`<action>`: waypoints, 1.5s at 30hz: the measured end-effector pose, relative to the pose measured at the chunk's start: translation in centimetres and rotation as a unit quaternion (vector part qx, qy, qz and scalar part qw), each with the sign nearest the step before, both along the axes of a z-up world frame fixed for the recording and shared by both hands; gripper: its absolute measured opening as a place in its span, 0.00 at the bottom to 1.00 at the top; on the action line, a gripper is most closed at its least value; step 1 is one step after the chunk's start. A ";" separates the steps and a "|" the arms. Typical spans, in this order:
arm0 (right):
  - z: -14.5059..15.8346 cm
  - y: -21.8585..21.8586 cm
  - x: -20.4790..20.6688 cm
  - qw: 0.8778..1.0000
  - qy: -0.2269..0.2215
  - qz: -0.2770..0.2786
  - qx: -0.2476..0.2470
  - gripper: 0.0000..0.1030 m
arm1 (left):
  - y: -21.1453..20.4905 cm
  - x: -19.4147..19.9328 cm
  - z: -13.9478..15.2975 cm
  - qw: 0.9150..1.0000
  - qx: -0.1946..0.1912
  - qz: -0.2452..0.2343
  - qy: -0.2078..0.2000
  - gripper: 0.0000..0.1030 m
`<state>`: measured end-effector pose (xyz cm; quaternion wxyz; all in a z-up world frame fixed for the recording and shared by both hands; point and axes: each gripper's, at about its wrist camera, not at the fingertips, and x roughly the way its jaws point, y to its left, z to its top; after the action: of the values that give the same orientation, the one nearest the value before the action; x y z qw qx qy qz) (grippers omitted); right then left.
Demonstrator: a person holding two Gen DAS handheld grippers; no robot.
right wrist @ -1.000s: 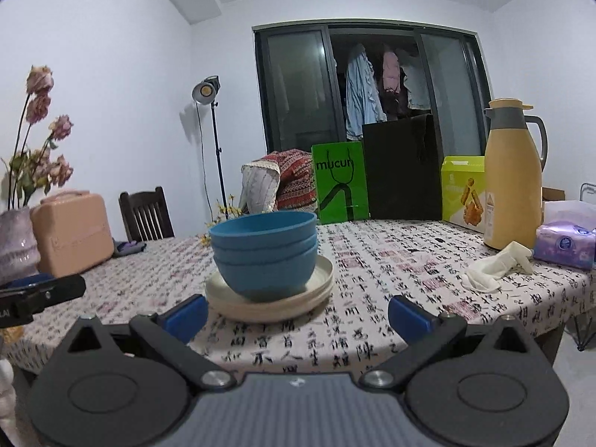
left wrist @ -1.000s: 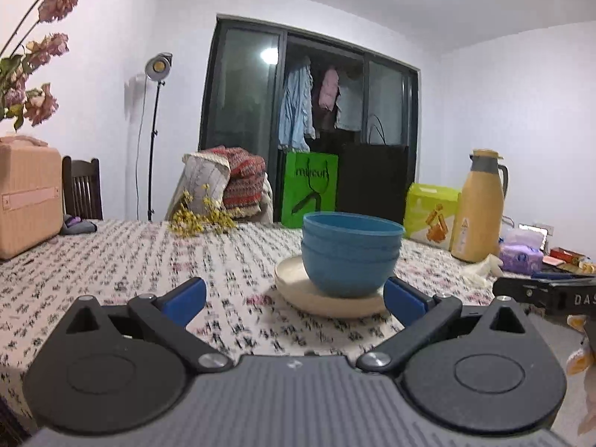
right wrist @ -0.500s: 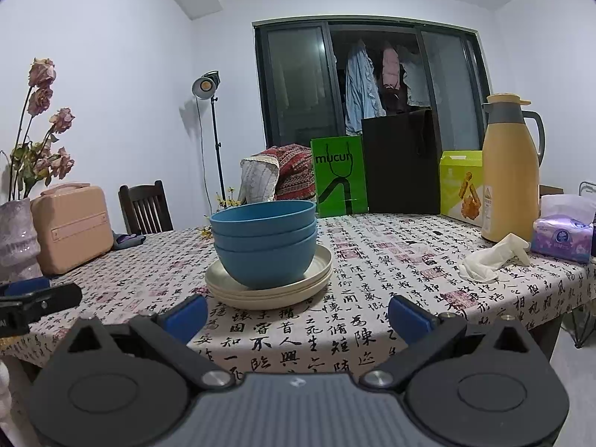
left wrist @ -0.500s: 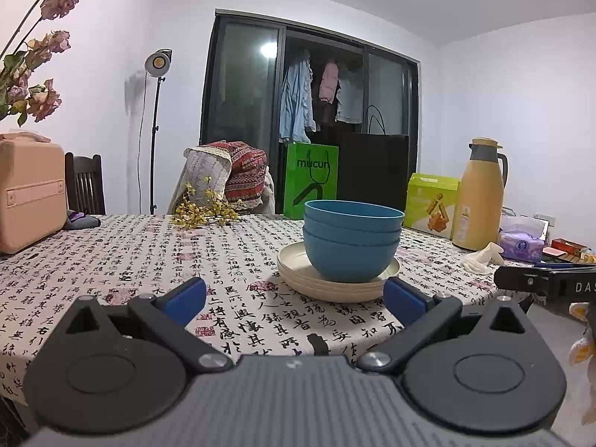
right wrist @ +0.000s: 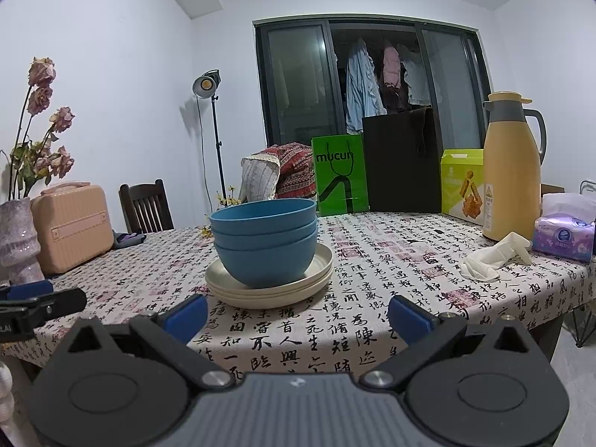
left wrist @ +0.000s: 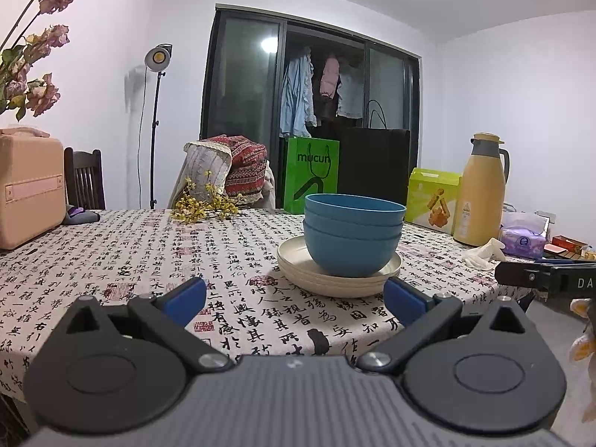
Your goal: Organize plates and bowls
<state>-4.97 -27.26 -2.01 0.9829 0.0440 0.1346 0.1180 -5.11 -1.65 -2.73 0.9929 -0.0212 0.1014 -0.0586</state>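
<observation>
Blue bowls (left wrist: 353,237) nested on cream plates (left wrist: 337,275), on worktop (left wrist: 149,246) ahead of both grippers' wide, empty fingers (left wrist: 185,295).

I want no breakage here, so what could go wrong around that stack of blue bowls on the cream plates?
1. The blue bowls are nested on the cream plates; lifting or nudging the plates could tip or slide the bowls.
2. The stack sits fairly near the table's front edge, so a push toward that side might send it off.
3. Both the left tool and the right tool are open and apart from the stack; closing in together, they might collide.
</observation>
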 end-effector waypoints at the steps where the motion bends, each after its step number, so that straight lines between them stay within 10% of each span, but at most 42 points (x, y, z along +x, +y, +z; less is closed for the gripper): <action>1: 0.0 0.0 0.0 1.000 0.000 0.000 0.000 1.00 | 0.0 0.0 0.0 1.000 0.000 0.000 0.000 1.00; 45: -0.5 0.7 1.0 1.000 0.009 0.016 -0.009 1.00 | -0.1 0.3 -0.5 1.000 0.002 -0.007 0.005 1.00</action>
<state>-3.95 -26.57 -2.46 0.9799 0.0343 0.1453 0.1321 -4.84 -1.76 -3.26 0.9920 -0.0187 0.1062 -0.0655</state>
